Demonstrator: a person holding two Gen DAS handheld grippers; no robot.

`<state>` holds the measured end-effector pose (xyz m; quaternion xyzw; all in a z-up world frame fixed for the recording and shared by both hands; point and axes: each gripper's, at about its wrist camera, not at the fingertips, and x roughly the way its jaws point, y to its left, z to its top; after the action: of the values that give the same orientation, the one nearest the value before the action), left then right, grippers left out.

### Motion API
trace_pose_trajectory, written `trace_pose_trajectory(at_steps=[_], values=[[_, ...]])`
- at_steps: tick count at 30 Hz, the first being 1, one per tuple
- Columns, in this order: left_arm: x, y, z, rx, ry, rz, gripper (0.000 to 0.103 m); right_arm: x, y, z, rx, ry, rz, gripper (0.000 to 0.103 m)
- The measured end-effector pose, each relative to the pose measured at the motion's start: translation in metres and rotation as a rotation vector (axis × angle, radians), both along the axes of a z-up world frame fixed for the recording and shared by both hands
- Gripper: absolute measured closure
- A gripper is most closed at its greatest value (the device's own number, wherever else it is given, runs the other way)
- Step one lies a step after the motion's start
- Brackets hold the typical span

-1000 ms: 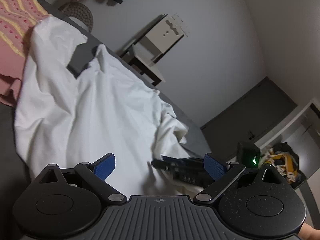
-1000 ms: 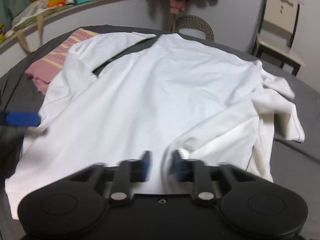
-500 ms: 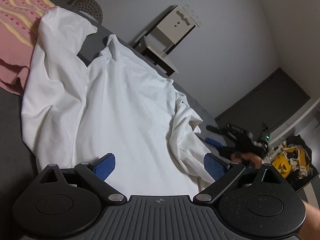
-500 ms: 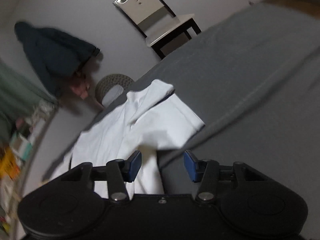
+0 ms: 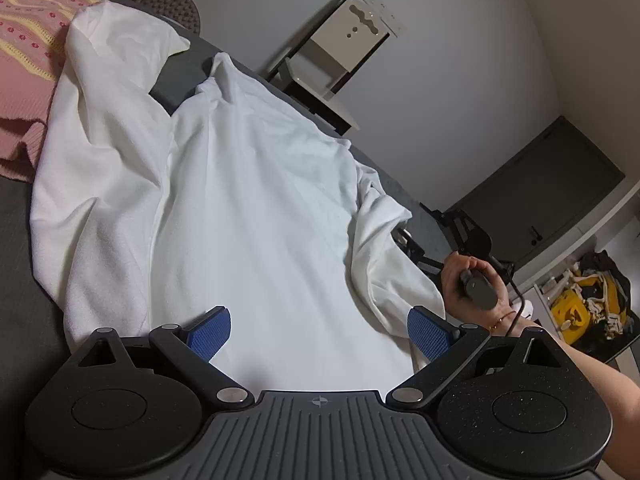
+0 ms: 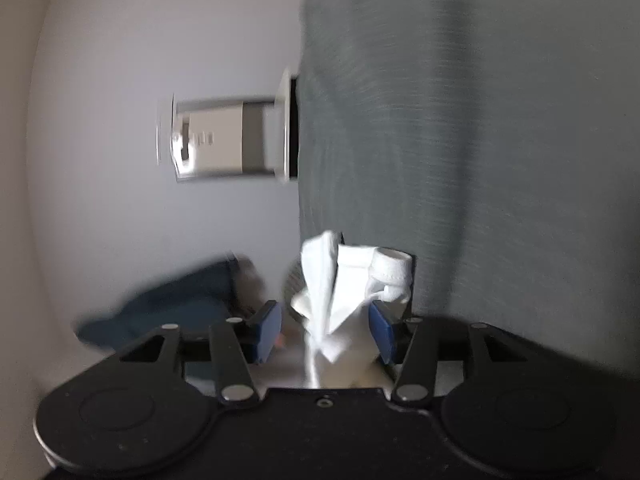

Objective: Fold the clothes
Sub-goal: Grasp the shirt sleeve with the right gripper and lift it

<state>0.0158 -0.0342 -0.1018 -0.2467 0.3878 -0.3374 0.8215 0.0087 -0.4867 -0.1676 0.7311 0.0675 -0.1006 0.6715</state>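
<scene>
White shirt [image 5: 248,216] lies spread on the grey bed [image 5: 16,240], filling the middle of the left wrist view, collar end toward upper left, hem at the bottom by our left gripper [image 5: 320,330]. Long axis runs bottom centre to upper left of that frame. Left gripper hovers over the hem edge, blue pads wide apart, nothing between them.

Right gripper [image 6: 326,332] is the one that matters next, we judge. In the left wrist view it sits at right centre, off the shirt's right edge, held by a hand [image 5: 468,284]. The bunched right sleeve [image 5: 384,248] lies just beside it, to its left in that frame. In the right wrist view (rolled sideways, blurred) the sleeve [image 6: 348,292] shows between the blue pads, which stand apart; we cannot tell whether cloth touches either pad. No grip yet by the look of it. So the right hand is nearer the sleeve, the left nearer the hem.

Surface: soft grey bedcover, shirt wrinkled, left sleeve folded up at upper left. Pink knit blanket [image 5: 24,60] upper left corner, touching the shirt. Room: pale chair [image 5: 340,60] against the wall at top centre, dark door [image 5: 552,196] right, cluttered bin [image 5: 588,300] lower right.
</scene>
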Motion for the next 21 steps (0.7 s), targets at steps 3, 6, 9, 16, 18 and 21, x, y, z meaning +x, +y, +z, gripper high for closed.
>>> trace_pose_trajectory(at_steps=[3,6,9,16,18,21], values=[[-0.001,0.003,0.001,-0.014,0.005,0.004,0.008,0.015,0.009,0.005,-0.09,0.093,0.108,0.065],[-0.002,0.002,0.001,-0.015,0.007,0.003,0.008,0.028,0.021,0.01,-0.098,0.175,0.173,0.072],[-0.001,0.001,0.001,-0.013,0.008,-0.001,0.008,0.035,0.029,0.018,-0.153,0.208,0.151,0.098],[-0.002,0.0,0.001,-0.02,0.014,0.004,0.008,-0.023,0.021,0.1,-0.372,0.004,0.056,0.098],[-0.004,0.001,0.005,-0.041,0.012,-0.001,0.008,-0.055,0.018,0.136,-0.447,-0.056,0.045,0.098],[-0.01,0.0,0.013,-0.055,-0.012,-0.01,0.008,-0.108,0.008,0.194,-0.558,-0.094,-0.001,0.098]])
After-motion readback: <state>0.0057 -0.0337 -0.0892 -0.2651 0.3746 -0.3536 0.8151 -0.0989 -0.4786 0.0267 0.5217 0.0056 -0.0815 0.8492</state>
